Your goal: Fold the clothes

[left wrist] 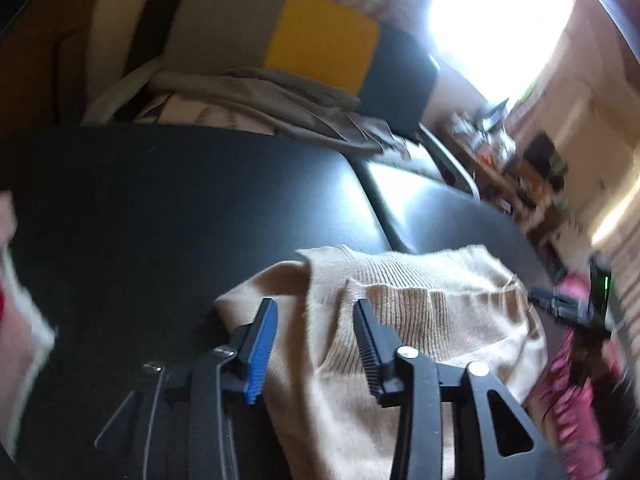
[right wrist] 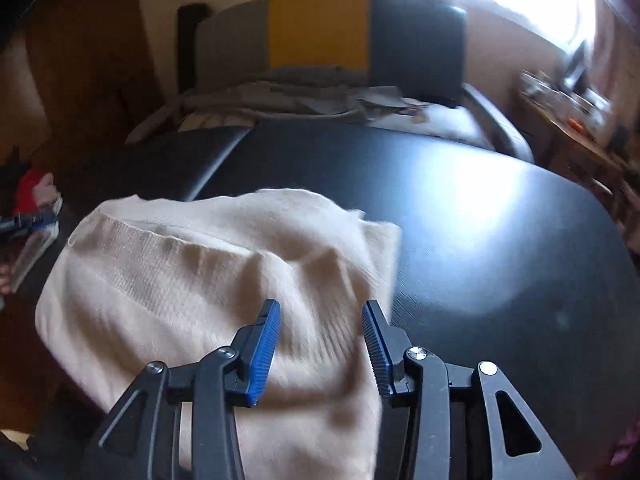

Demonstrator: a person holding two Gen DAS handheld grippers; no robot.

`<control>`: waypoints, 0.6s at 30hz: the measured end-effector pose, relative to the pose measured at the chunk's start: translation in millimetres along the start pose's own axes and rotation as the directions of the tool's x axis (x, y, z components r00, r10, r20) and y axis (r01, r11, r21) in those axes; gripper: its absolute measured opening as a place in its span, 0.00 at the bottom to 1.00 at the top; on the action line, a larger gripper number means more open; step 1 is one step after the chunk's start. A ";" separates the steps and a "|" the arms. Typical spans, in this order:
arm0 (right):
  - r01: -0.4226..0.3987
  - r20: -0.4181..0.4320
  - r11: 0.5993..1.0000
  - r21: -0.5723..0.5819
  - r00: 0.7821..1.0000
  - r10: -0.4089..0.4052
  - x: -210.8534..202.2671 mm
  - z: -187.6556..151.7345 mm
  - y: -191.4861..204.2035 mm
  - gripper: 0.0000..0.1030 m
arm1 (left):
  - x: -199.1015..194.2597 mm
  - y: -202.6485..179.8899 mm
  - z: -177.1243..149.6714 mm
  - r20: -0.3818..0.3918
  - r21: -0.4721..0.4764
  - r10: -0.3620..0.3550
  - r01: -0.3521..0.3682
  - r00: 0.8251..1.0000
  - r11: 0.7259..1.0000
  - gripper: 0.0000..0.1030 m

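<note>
**Both grippers open over the beige knit, nothing clamped**

- Left gripper (left wrist: 316, 312): jaws spread wide, blue-faced pad on one side, dark ribbed pad on the other. Beige knit sweater (left wrist: 400, 320) lies under and between the fingers, not pinched. Whether the tips touch the fabric, can't tell.
- Right gripper (right wrist: 322, 314): jaws also spread, both pads blue. Same sweater (right wrist: 208, 272) sits under it, the gap between the fingers over the garment's right-hand edge. No grip on the cloth.
- Sweater: bunched and partly doubled over on the black table (left wrist: 180, 208), at the near edge. Ribbed band visible across the top in both views. In the right wrist view the fabric reads paler, almost cream; the frame is motion-blurred there.
- Table (right wrist: 480, 208): dark, matte, bare beyond the sweater, with glare from the window (left wrist: 500, 20).
- Containers: none clearly visible. Closest thing is the chair (left wrist: 320, 40) behind the table, backrest in grey, yellow and dark panels, with a heap of grey and pale clothes (left wrist: 280, 104) piled on its seat, spilling toward the table edge.
- Far right in the left wrist view: pink fabric (left wrist: 576, 400) beside the sweater, blurred.
- Cluttered side table (right wrist: 572, 120) under the window, contents too blurred to identify.
</note>
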State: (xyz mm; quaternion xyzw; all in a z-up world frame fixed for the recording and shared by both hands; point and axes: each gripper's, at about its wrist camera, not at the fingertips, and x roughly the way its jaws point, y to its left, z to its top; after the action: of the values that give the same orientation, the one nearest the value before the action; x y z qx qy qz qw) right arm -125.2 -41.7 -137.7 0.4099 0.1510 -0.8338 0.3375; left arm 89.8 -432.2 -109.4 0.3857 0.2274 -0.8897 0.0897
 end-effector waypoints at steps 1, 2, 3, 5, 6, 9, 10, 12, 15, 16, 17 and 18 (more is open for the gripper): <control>0.000 -0.006 1.000 -0.011 1.000 -0.001 7.6 2.8 1.1 0.42 | 6.7 -2.9 4.2 -0.013 0.025 0.006 -0.005 1.000 1.000 0.42; 0.003 -0.018 1.000 -0.018 1.000 -0.003 12.9 4.0 4.1 0.42 | 15.4 -7.1 5.5 -0.033 0.048 0.007 -0.005 0.999 0.999 0.43; 0.017 -0.035 1.000 -0.024 0.999 -0.018 21.0 7.6 5.6 0.42 | 24.0 -11.2 6.9 -0.053 0.069 0.009 -0.005 0.999 0.998 0.45; 0.045 -0.071 0.998 -0.038 0.996 -0.047 37.3 14.9 8.7 0.41 | 39.8 -17.6 10.8 -0.089 0.101 0.013 -0.004 0.996 0.995 0.46; 0.049 -0.089 0.998 -0.042 0.995 -0.053 45.2 17.4 9.3 0.42 | 39.6 -15.5 5.7 -0.102 0.106 0.014 -0.003 0.995 0.994 0.46; 0.033 -0.122 0.998 -0.052 0.992 -0.039 54.5 18.1 8.1 0.40 | 59.2 -20.1 1.7 -0.158 0.097 0.005 0.010 0.987 0.995 0.44; 0.037 -0.112 0.997 -0.062 0.993 -0.044 50.7 19.4 9.9 0.26 | 61.3 -20.2 -0.7 -0.167 0.102 0.007 0.010 0.986 0.995 0.37; 0.045 -0.090 0.996 -0.080 0.995 -0.053 43.0 22.2 13.5 0.05 | 65.2 -20.2 -5.4 -0.184 0.110 0.011 0.009 0.983 0.994 0.04; 0.058 -0.058 0.992 -0.108 0.996 -0.065 31.4 26.3 18.8 0.05 | 57.2 -14.6 -8.4 -0.138 0.071 0.004 0.005 0.990 0.997 0.01; 0.063 -0.047 0.991 -0.117 0.997 -0.069 27.5 27.7 20.6 0.05 | 51.7 -12.1 -9.1 -0.114 0.048 -0.008 0.013 0.993 0.999 0.01; 0.068 -0.036 0.990 -0.126 0.997 -0.073 23.7 29.0 22.4 0.05 | 43.9 -9.5 -9.5 -0.082 0.021 -0.026 0.028 0.996 0.999 0.01; 0.072 -0.025 0.988 -0.135 0.997 -0.077 19.8 30.4 24.2 0.05 | 35.9 -6.9 -9.9 -0.050 -0.005 -0.043 0.043 0.998 0.999 0.01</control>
State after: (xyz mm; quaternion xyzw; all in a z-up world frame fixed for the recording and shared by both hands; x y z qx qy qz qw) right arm -134.9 -84.1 -133.8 0.3929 0.2271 -0.8274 0.3307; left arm 69.2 -420.9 -139.1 0.4027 0.2399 -0.8809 0.0655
